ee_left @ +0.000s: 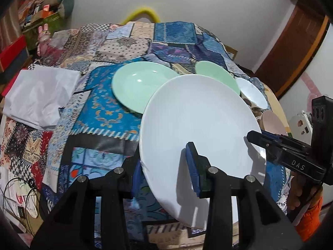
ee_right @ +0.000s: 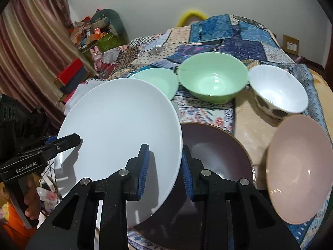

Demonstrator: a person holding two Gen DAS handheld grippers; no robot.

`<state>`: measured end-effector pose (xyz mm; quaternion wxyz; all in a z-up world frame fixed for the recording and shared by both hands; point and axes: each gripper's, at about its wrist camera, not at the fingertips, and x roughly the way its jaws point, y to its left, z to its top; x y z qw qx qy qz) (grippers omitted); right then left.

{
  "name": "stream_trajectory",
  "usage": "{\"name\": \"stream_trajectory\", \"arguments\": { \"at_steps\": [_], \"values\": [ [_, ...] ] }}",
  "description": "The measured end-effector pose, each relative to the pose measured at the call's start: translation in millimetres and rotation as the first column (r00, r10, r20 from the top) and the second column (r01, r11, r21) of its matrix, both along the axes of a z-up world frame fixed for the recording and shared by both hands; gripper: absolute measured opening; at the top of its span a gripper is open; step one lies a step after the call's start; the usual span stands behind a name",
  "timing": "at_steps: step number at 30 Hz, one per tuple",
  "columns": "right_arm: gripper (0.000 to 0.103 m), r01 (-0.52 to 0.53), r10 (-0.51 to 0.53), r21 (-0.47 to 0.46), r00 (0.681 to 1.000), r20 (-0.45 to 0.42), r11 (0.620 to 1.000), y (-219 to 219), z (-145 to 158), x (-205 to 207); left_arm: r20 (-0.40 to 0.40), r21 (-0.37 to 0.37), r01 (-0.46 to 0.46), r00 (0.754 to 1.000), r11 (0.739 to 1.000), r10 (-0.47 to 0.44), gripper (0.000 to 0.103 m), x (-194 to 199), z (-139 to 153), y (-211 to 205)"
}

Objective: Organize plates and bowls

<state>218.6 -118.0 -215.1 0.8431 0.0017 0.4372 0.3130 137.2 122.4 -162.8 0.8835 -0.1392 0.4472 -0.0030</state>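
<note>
A large white plate point(ee_left: 199, 129) is held tilted above the patchwork-covered table point(ee_left: 100, 108). My left gripper point(ee_left: 164, 166) straddles its left rim, jaws set wide around it. My right gripper point(ee_right: 164, 166) straddles its right rim point(ee_right: 124, 129), blue pads point(ee_right: 144, 168) on either side. The right gripper shows in the left wrist view point(ee_left: 260, 139) and the left one in the right wrist view point(ee_right: 68, 140). A mint plate point(ee_left: 137, 83) lies behind. A dark brown plate point(ee_right: 214, 152) lies under the white one.
A green bowl point(ee_right: 212, 79), a white bowl with dark spots point(ee_right: 278, 91) and a pink bowl point(ee_right: 297, 166) stand to the right. A folded white cloth point(ee_left: 39, 95) lies at the table's left. Boxes and clutter point(ee_left: 37, 14) stand at the far left.
</note>
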Motion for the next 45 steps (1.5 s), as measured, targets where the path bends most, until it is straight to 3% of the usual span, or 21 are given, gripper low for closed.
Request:
{"name": "stream_trajectory", "arguments": {
  "at_steps": [17,45],
  "values": [
    [0.028,0.118,-0.117,0.003,0.992,-0.054,0.993,-56.9,-19.2,-4.4,-0.067,-0.016,0.124,0.990,0.992,-0.124,0.039,22.2,-24.8,-51.2],
    [0.027,0.161,-0.163,-0.036,0.982,-0.090,0.986,-73.4,-37.8,-4.9,-0.180,-0.078,0.136,0.973,0.988,-0.148,0.039,46.1,-70.7,-61.8]
  ]
}}
